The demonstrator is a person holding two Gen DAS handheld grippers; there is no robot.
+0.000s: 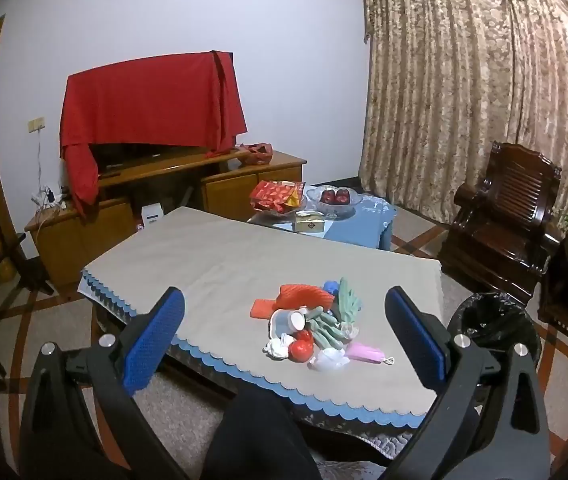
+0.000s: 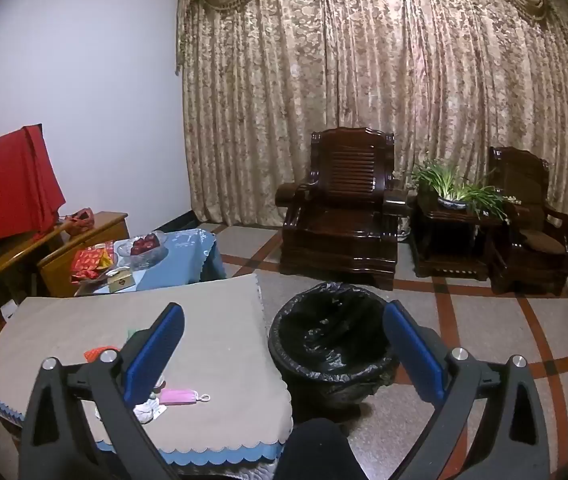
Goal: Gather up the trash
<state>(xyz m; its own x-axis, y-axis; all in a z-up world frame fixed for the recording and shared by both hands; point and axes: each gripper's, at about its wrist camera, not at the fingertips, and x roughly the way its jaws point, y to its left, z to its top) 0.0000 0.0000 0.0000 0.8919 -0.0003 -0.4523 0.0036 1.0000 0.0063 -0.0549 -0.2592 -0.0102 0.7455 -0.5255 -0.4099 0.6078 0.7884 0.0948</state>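
A heap of trash (image 1: 308, 322) lies near the front right of the beige-covered table (image 1: 211, 264): orange wrappers, a white cup, green gloves, crumpled tissues, a red piece and a pink face mask (image 1: 364, 352). My left gripper (image 1: 284, 332) is open and empty, held above and in front of the heap. A bin with a black liner (image 2: 332, 336) stands on the floor right of the table; it also shows in the left wrist view (image 1: 492, 320). My right gripper (image 2: 284, 348) is open and empty, near the bin's rim. The mask (image 2: 181, 396) shows beside its left finger.
A low table with a blue cloth (image 1: 364, 224) holds a fruit bowl and snack packets behind the main table. A wooden TV cabinet (image 1: 123, 208) with a red-draped screen lines the wall. Dark wooden armchairs (image 2: 340, 216) and a plant stand (image 2: 452, 216) stand before the curtains.
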